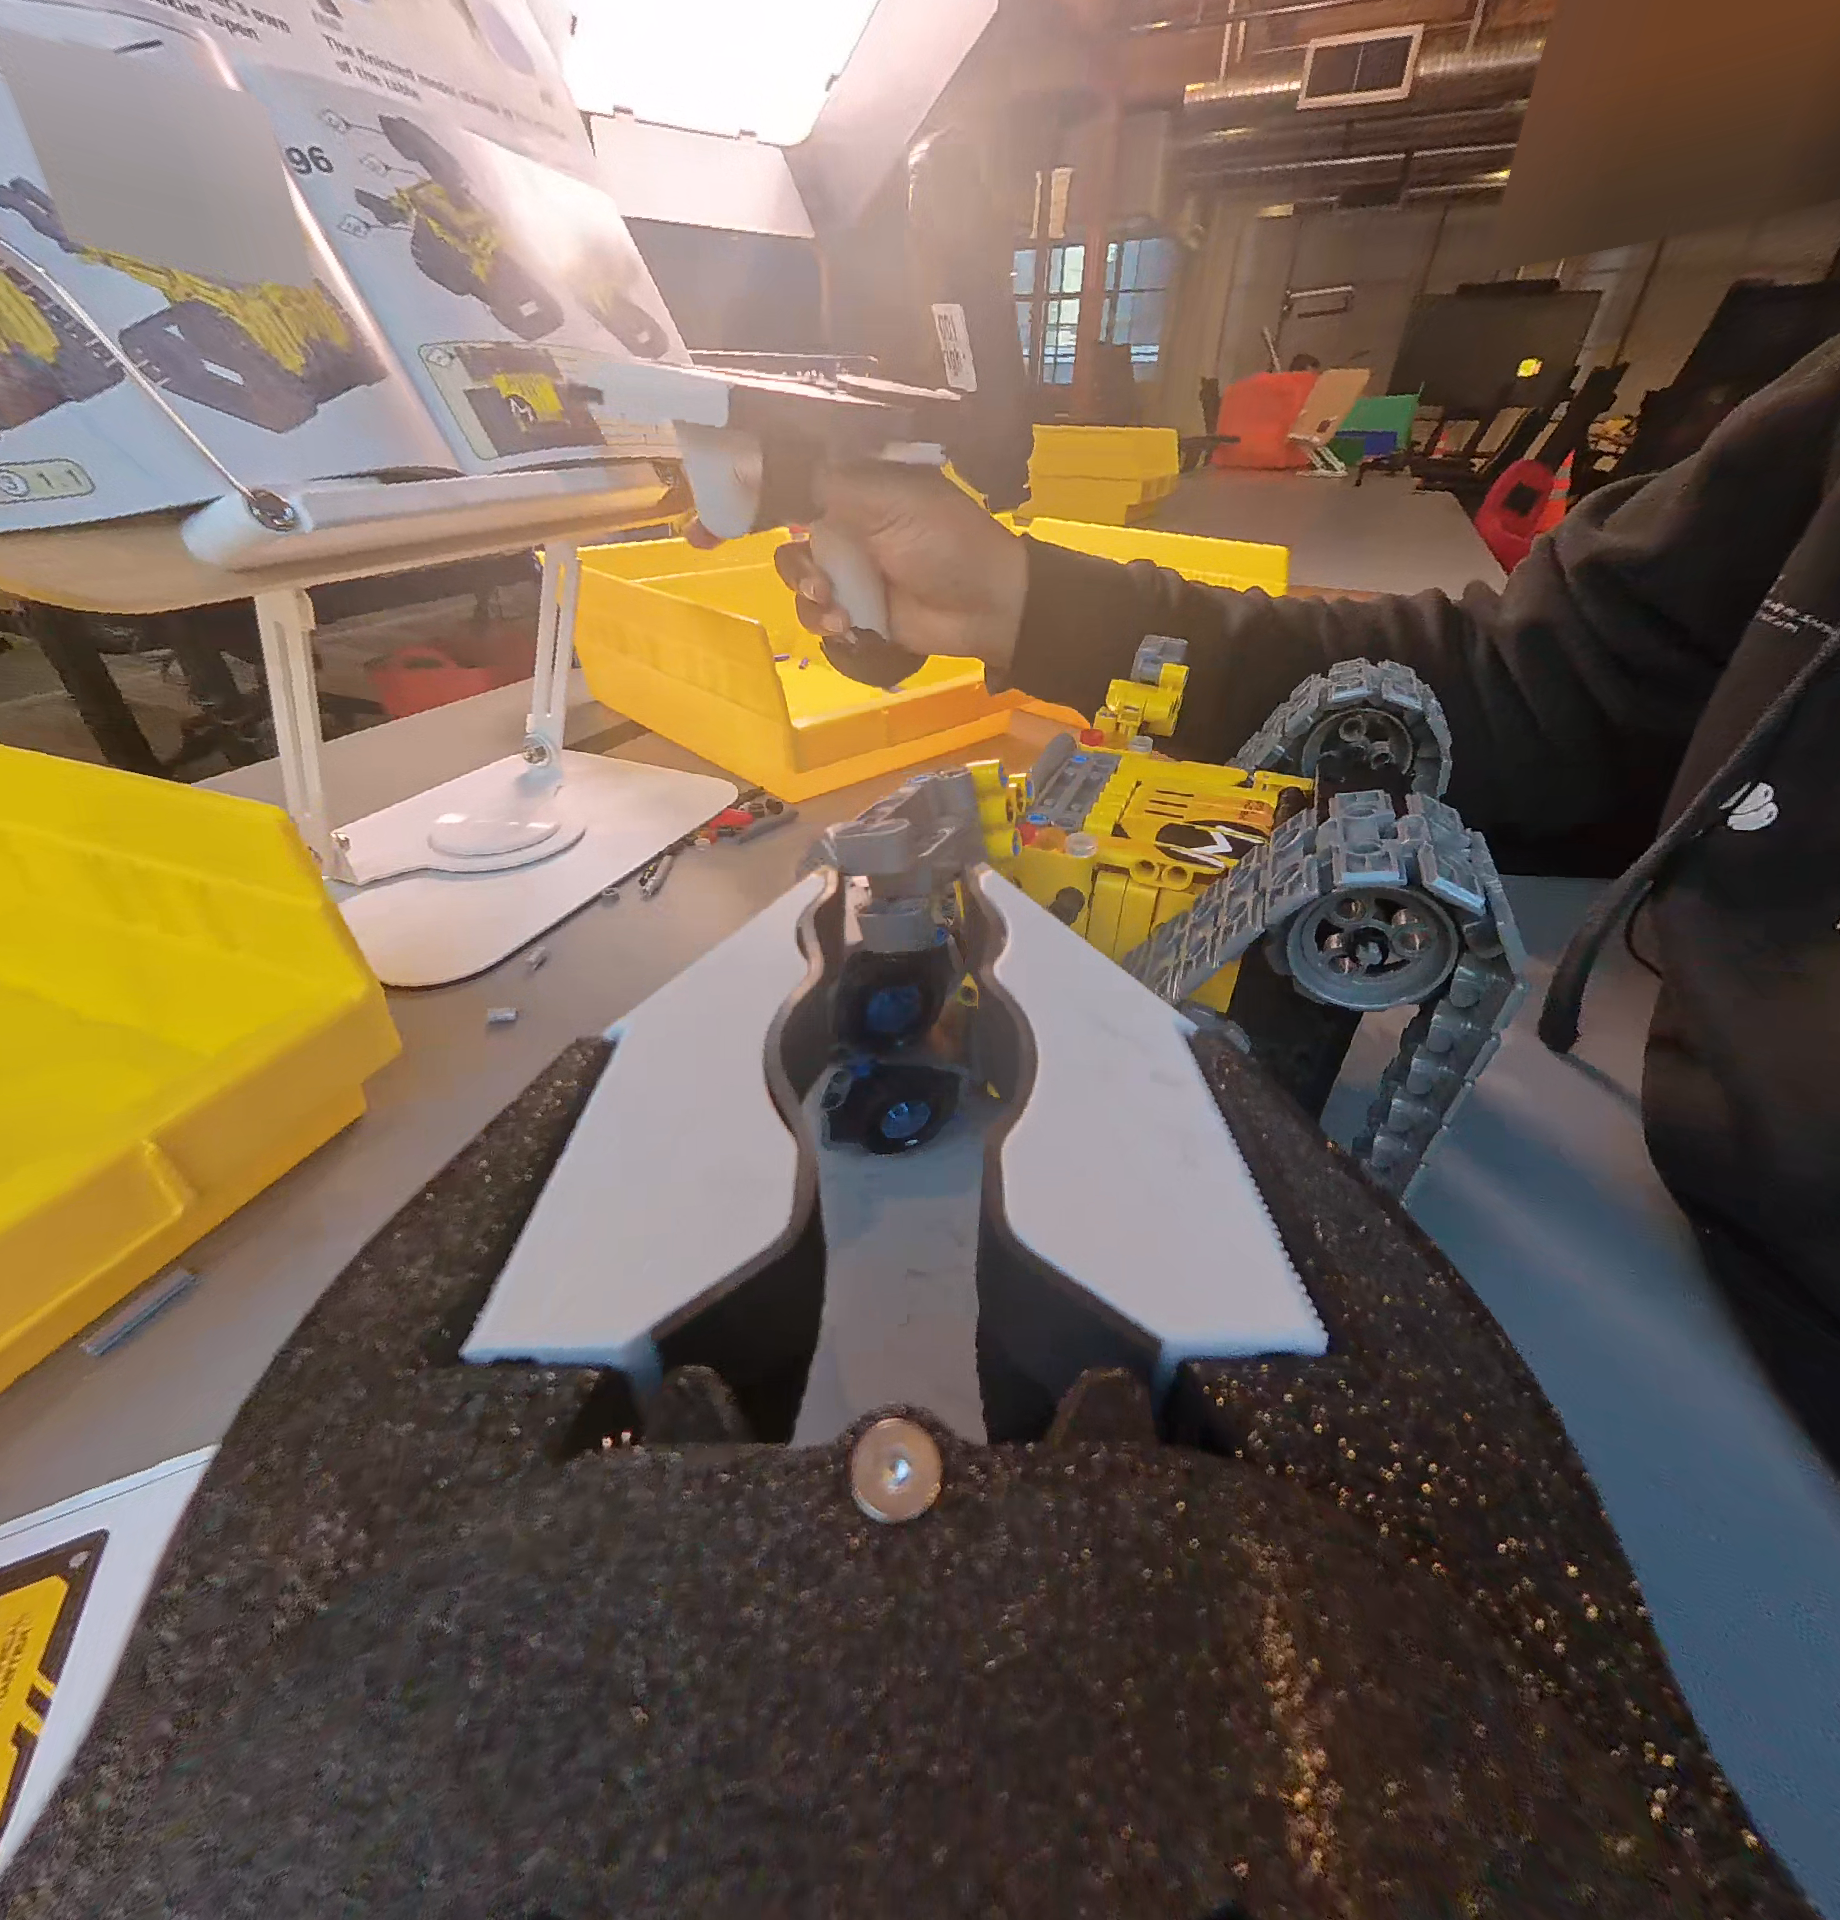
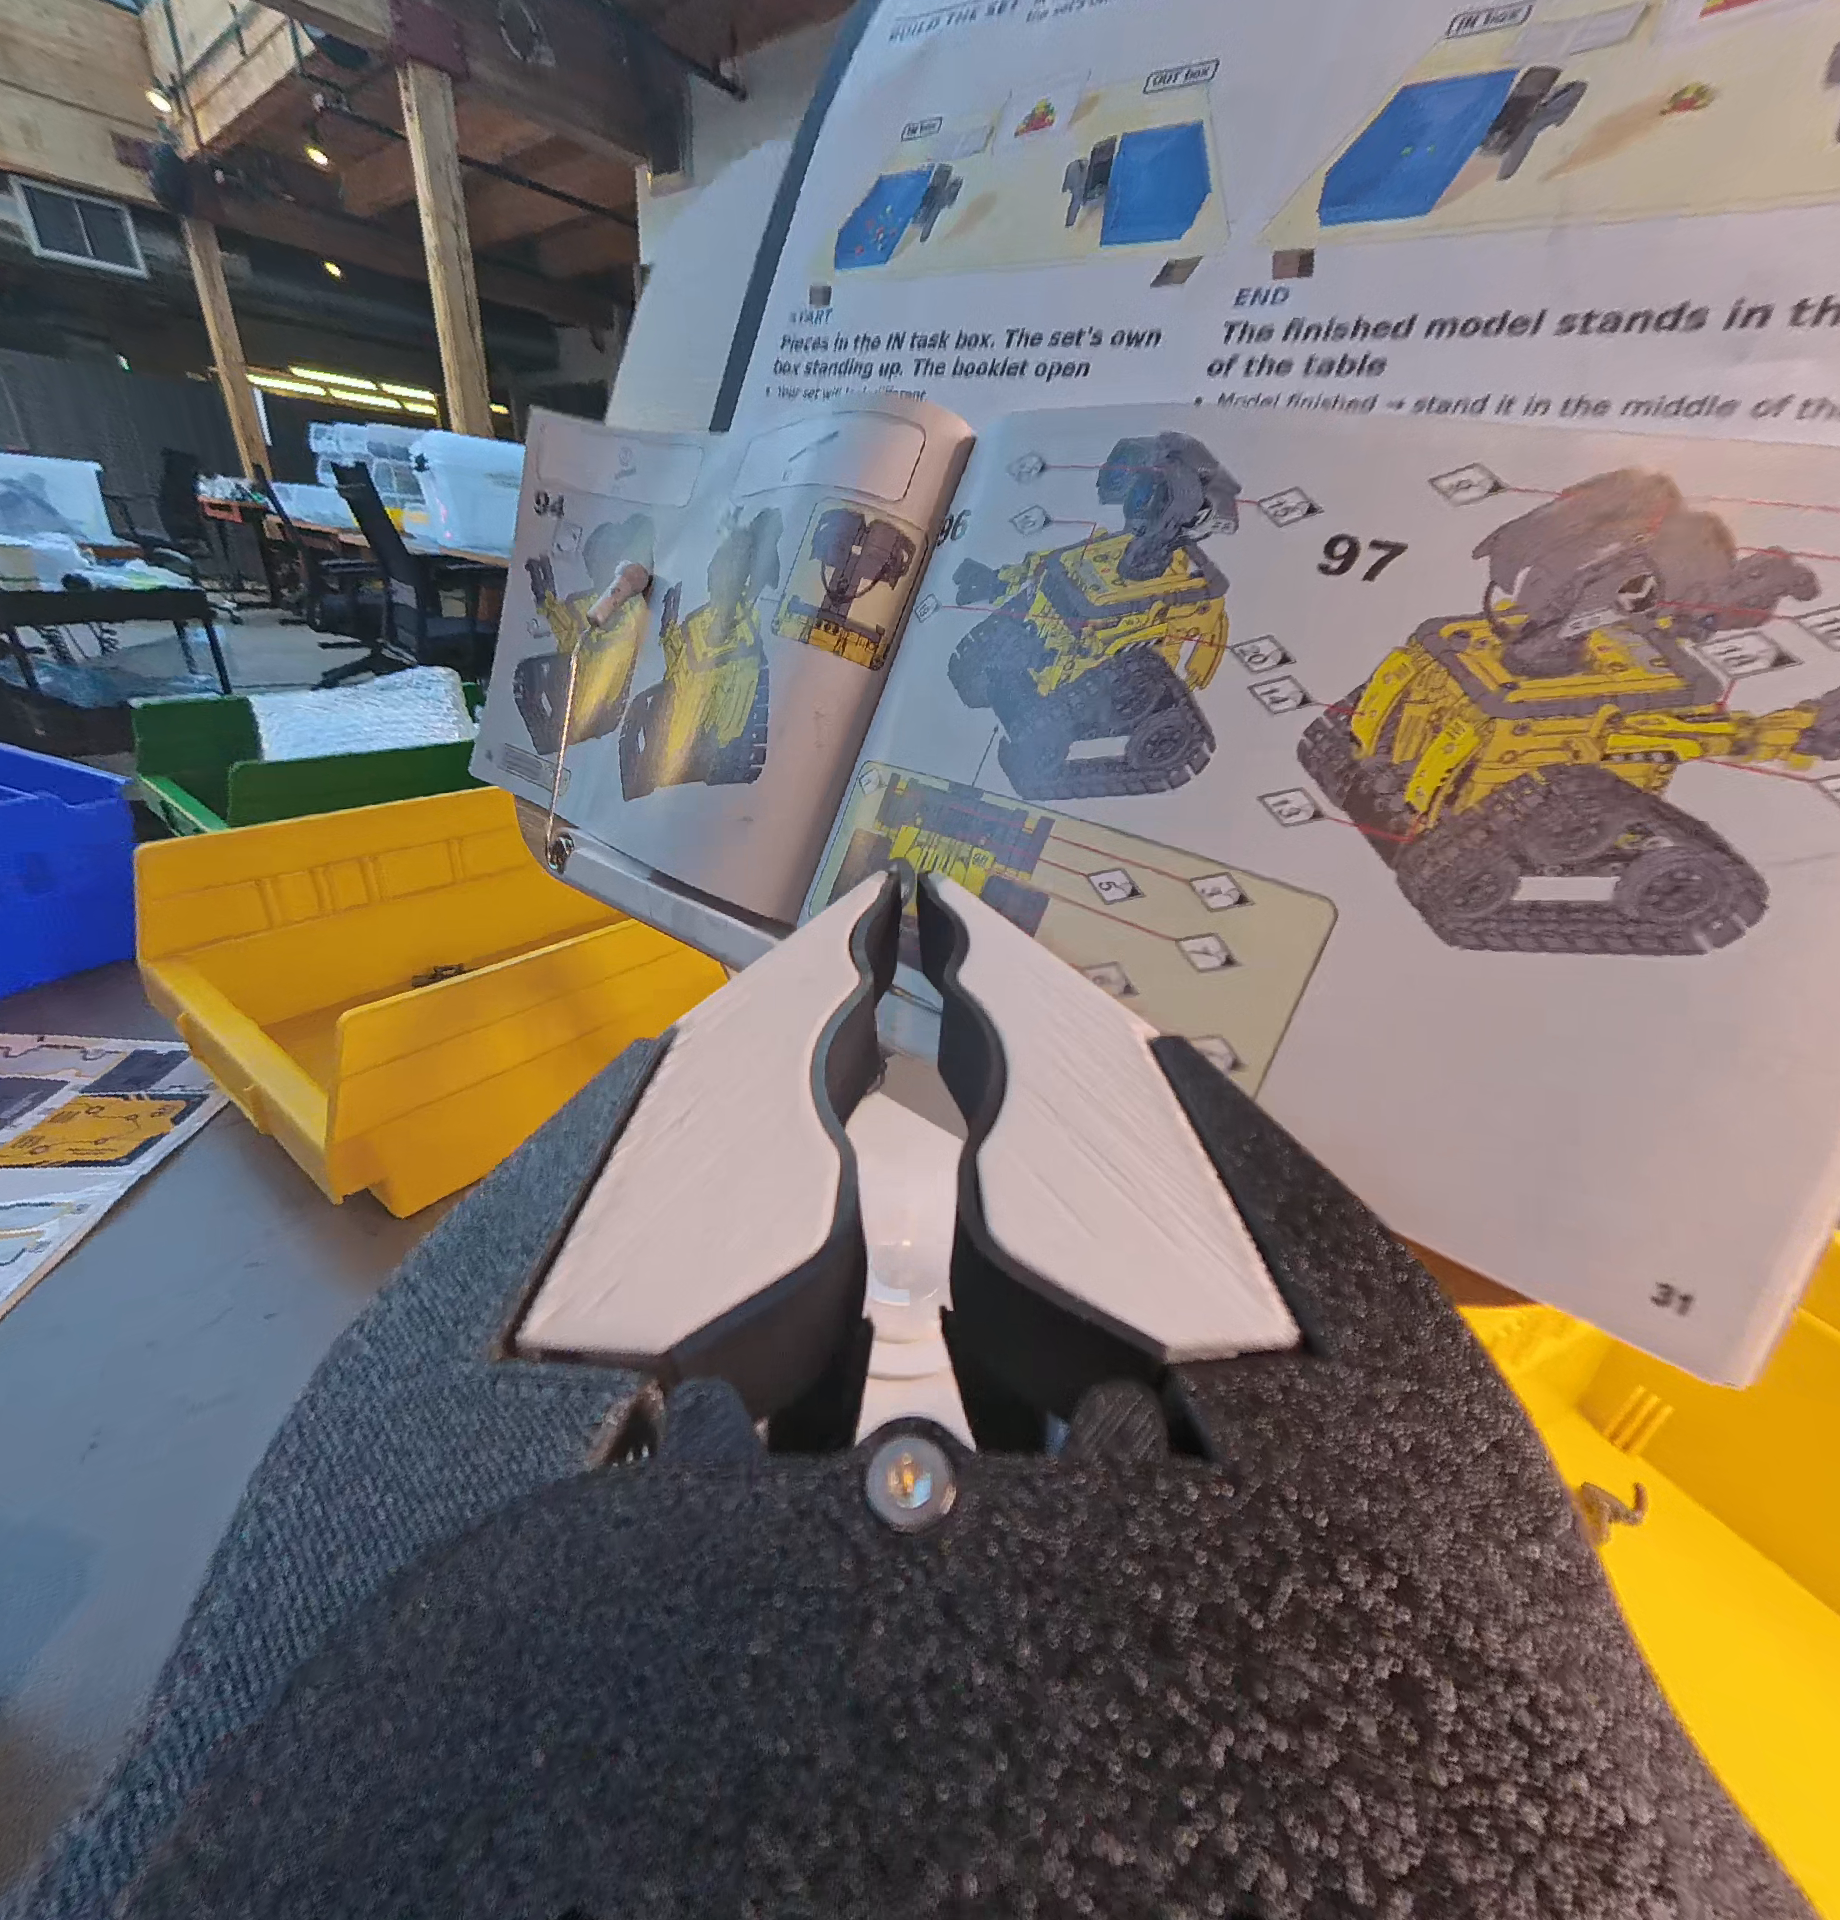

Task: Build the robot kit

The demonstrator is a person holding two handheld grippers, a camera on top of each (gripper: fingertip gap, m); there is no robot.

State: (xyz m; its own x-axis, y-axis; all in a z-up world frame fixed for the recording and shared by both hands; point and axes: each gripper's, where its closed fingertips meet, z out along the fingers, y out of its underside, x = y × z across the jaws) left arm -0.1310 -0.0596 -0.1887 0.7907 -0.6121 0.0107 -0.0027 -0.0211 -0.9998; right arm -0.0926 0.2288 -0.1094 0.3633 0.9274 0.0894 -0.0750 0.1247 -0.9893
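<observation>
Left tool (image 1: 900, 894): clenched on grey brick assembly (image 1: 900, 842); light, brittle joints.
Right tool (image 2: 908, 883): pinched together at booklet (image 2: 1155, 665), holding nothing visible.

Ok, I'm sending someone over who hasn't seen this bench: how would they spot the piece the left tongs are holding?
Start at the yellow tracked toy robot on the grey table. Just left of it, the left tongs are shut on a small grey-and-black block piece. Blue-centred round parts and no yellow shell set it apart.

Both fisheye views bend at their edges; a blown-out white glare at twelve o'clock washes the left view, softening nearby detail.
</observation>
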